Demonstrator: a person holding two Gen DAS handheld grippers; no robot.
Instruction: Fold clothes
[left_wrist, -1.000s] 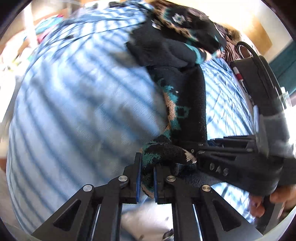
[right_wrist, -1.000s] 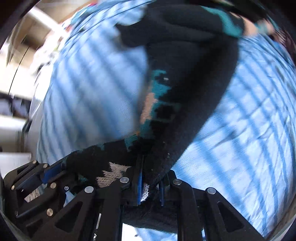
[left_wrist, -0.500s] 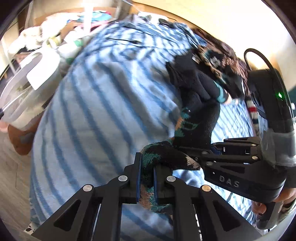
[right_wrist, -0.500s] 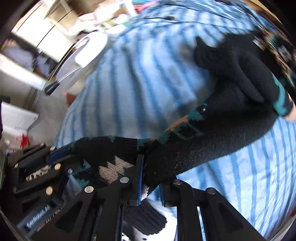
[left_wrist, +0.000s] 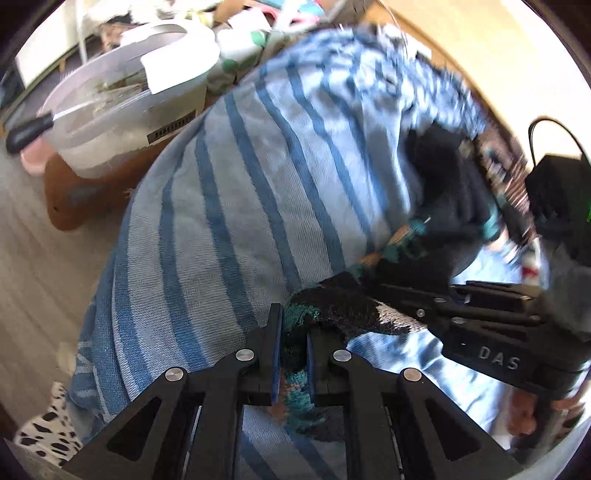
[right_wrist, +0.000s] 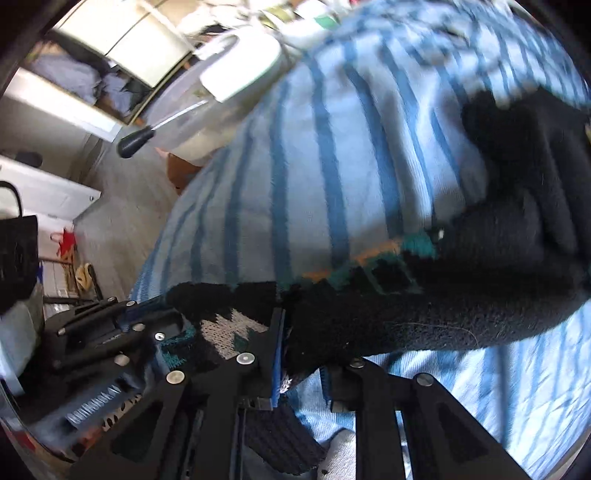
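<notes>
The black patterned sweater (right_wrist: 424, 302) lies over the blue striped cover (left_wrist: 240, 221), its near edge pinched by both grippers, probably to carry that edge across for a fold. The left gripper (left_wrist: 291, 350) is nearly closed on knit; the right gripper (right_wrist: 301, 373), just beside it, has just eased slightly wider, cloth between its jaws.
</notes>
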